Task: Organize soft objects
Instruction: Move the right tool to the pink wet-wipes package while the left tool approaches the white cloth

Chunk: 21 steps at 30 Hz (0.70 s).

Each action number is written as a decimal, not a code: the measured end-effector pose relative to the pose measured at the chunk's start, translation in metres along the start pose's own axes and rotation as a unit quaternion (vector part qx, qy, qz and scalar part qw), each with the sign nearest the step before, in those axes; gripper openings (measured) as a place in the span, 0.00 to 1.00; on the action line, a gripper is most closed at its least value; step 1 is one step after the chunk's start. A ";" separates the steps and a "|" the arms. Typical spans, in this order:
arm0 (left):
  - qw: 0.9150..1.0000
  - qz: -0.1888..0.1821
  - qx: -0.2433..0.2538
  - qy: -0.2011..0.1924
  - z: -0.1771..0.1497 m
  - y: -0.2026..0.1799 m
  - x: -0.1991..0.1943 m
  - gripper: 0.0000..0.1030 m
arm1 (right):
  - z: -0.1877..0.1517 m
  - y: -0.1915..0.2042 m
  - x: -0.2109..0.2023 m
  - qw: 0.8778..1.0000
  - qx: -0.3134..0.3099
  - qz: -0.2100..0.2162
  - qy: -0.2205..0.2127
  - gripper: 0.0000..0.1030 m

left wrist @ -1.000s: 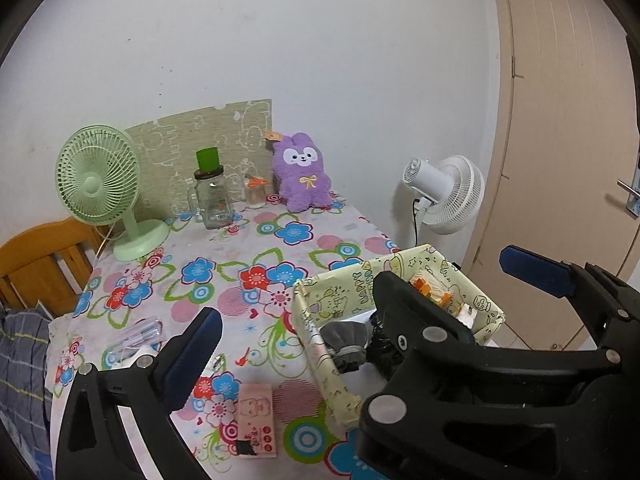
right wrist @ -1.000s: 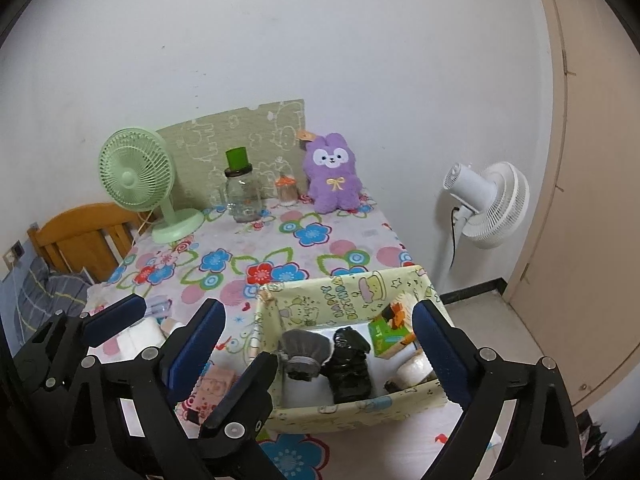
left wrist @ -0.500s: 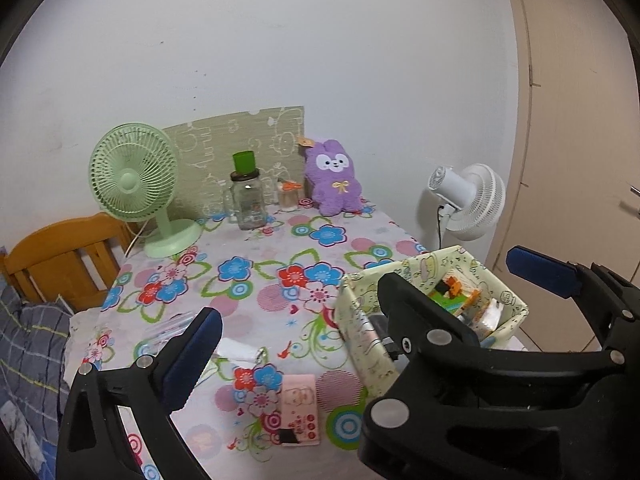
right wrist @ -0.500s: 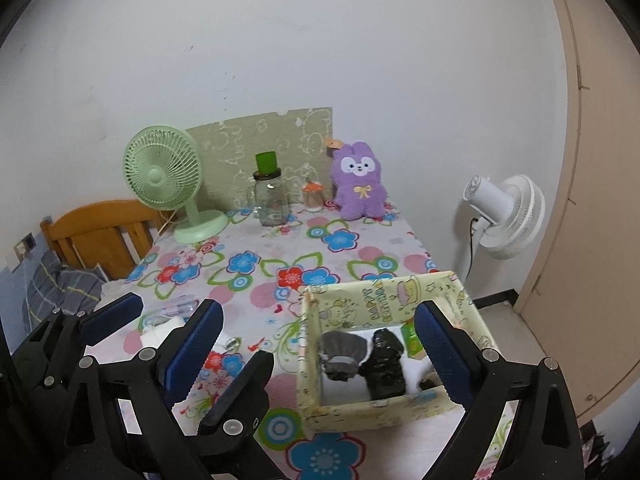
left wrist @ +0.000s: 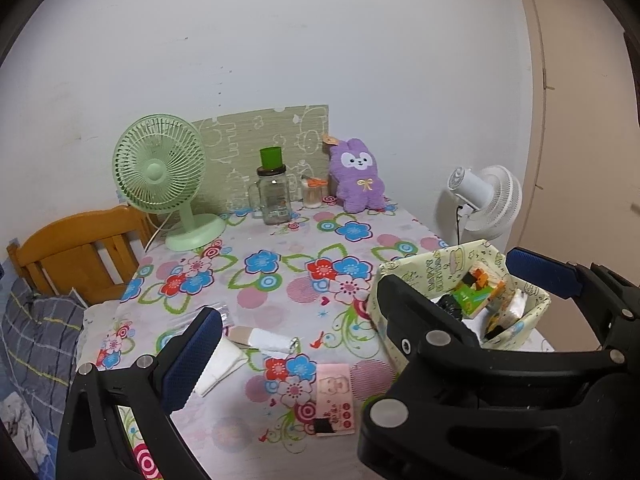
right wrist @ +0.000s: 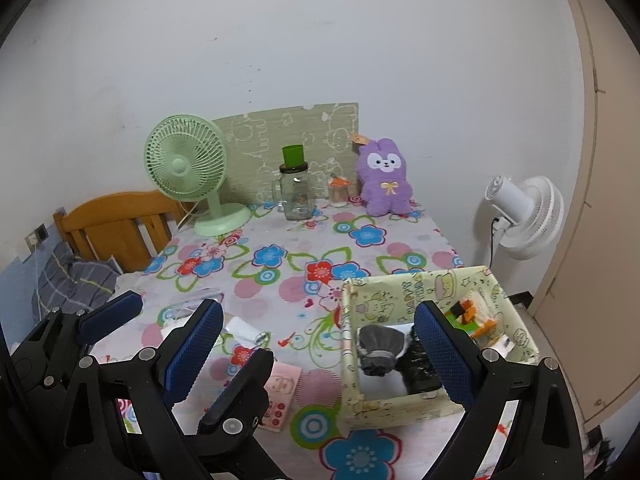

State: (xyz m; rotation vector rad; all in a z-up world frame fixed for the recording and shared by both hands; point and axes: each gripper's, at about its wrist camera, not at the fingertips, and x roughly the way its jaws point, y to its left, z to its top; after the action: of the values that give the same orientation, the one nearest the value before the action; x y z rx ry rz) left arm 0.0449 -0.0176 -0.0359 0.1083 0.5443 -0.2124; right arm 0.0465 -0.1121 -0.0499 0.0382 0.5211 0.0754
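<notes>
A purple plush rabbit (left wrist: pixel 358 180) sits upright at the table's far edge against the wall, also in the right wrist view (right wrist: pixel 386 178). A yellow-green fabric box (right wrist: pixel 416 286) stands at the front right of the table (right wrist: pixel 280 276) and holds a grey soft item (right wrist: pixel 378 346), a black item and small packets; it also shows in the left wrist view (left wrist: pixel 436 266). My left gripper (left wrist: pixel 360 312) is open and empty above the table's front. My right gripper (right wrist: pixel 320 350) is open and empty, its right finger over the box.
A green desk fan (left wrist: pixel 160 172), a glass jar with green lid (left wrist: pixel 274 192) and a small jar stand at the back. A pink card (left wrist: pixel 334 398), white tissue (left wrist: pixel 268 340) and a clear bag lie near the front. A white floor fan (left wrist: pixel 486 200) and wooden chair (left wrist: pixel 76 256) flank the table.
Both grippers have pulled back and up from the table, so more of the front of the table and the box shows. Both stay open and empty.
</notes>
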 end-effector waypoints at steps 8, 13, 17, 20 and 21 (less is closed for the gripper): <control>1.000 0.015 -0.006 0.013 -0.013 0.012 0.007 1.00 | -0.011 0.013 0.013 1.000 0.000 0.015 0.013 0.95; 0.999 0.018 -0.015 0.024 -0.024 0.020 0.014 1.00 | -0.022 0.021 0.022 0.999 -0.008 0.021 0.024 0.95; 0.999 0.030 -0.018 0.030 -0.035 0.026 0.019 0.99 | -0.031 0.027 0.030 0.999 -0.008 0.023 0.030 0.94; 0.999 0.031 -0.020 0.038 -0.043 0.031 0.022 0.99 | -0.038 0.030 0.036 0.999 -0.007 0.023 0.037 0.94; 0.998 0.031 -0.022 0.043 -0.047 0.033 0.025 0.99 | -0.041 0.031 0.039 0.999 -0.007 0.023 0.041 0.93</control>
State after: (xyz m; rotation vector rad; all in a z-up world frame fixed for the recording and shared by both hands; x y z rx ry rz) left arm 0.0495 0.0175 -0.0872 0.0913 0.6297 -0.1356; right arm 0.0578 -0.0772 -0.1032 0.0335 0.6026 0.1269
